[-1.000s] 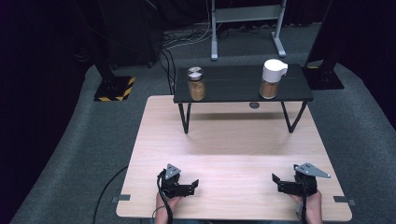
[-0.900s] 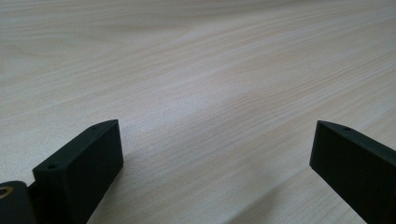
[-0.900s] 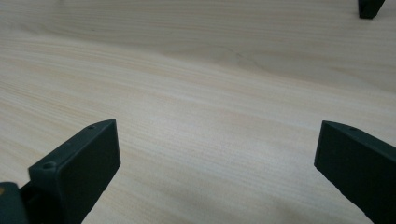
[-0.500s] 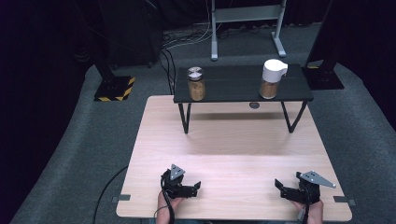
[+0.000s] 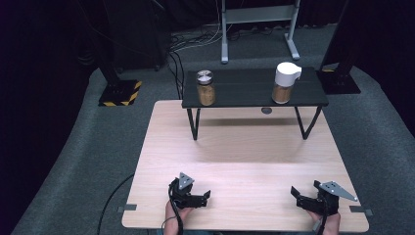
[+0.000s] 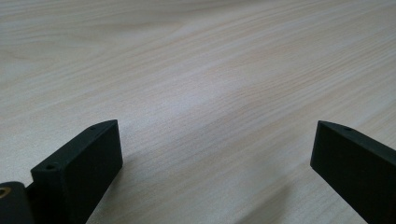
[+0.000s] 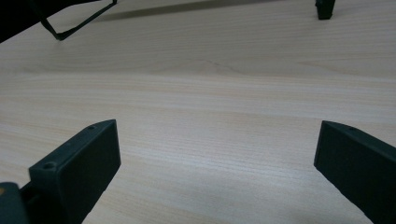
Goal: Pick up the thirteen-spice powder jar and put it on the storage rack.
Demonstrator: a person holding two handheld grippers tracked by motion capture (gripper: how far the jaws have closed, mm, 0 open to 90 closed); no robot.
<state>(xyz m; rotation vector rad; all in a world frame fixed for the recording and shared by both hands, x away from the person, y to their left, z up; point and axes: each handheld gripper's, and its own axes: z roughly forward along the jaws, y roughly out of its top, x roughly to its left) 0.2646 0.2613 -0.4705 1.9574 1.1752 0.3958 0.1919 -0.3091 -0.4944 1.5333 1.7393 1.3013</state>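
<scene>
Yellow-black striped base plate (image 5: 119,93) on grey carpet floor (image 5: 88,161), cables (image 5: 188,41) behind, grey metal stand (image 5: 257,19) at back.

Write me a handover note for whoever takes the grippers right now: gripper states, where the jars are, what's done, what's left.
Left gripper: open, holding nothing, low over the wooden table near its front edge.
Right gripper: open, holding nothing, also by the front edge.
Clear-lidded jar and white-capped jar: upright on the black shelf at the far side, well apart.
Done: nothing visible; both jars untouched.
Left: reach and grasp, presumably.
</scene>
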